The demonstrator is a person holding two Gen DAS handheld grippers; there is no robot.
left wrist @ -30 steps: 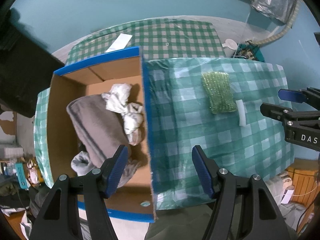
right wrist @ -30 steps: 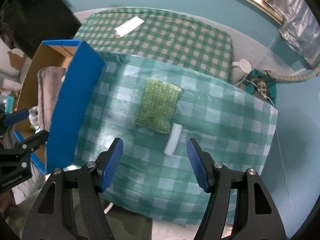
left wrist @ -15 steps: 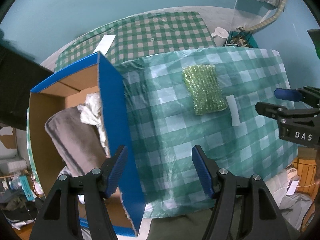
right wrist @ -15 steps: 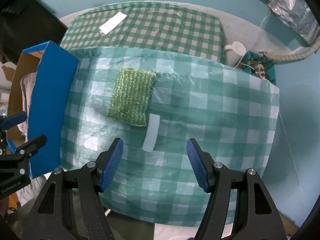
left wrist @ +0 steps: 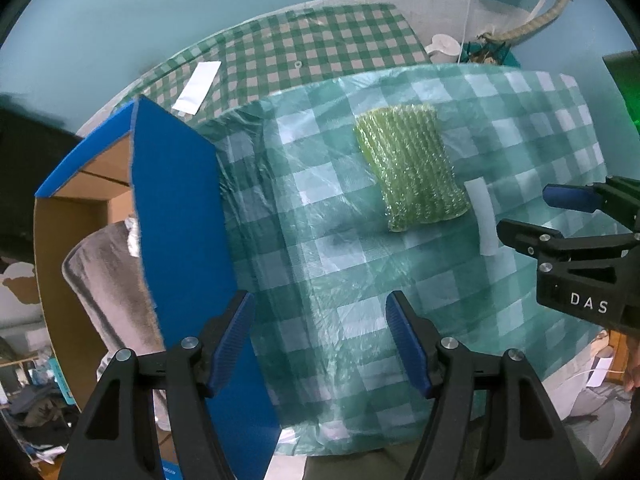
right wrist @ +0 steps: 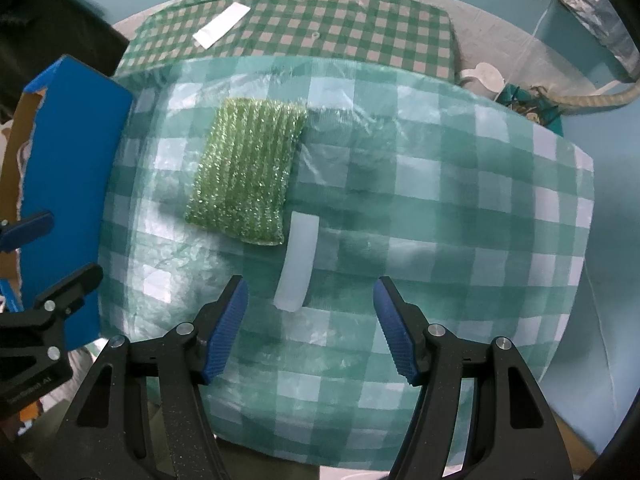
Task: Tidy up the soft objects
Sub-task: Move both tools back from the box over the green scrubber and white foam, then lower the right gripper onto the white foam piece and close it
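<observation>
Both the left gripper (left wrist: pixel 320 336) and right gripper (right wrist: pixel 310 322) hung wide and empty over the table (right wrist: pixel 460 208). The sponge (right wrist: pixel 246 172) lay flat, just beside a white strip (right wrist: pixel 298 264). A pinch might drag the loose plastic cover along or snag the strip. The box (left wrist: pixel 176 240) wall hid most of the grey cloth (left wrist: pixel 108 280) inside.

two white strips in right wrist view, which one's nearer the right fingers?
The translucent white strip lying beside the sparkly green scrubbing pad on the plastic-covered tablecloth, just ahead of the open right gripper. The flat white paper strip lies on the far checked cloth.
</observation>
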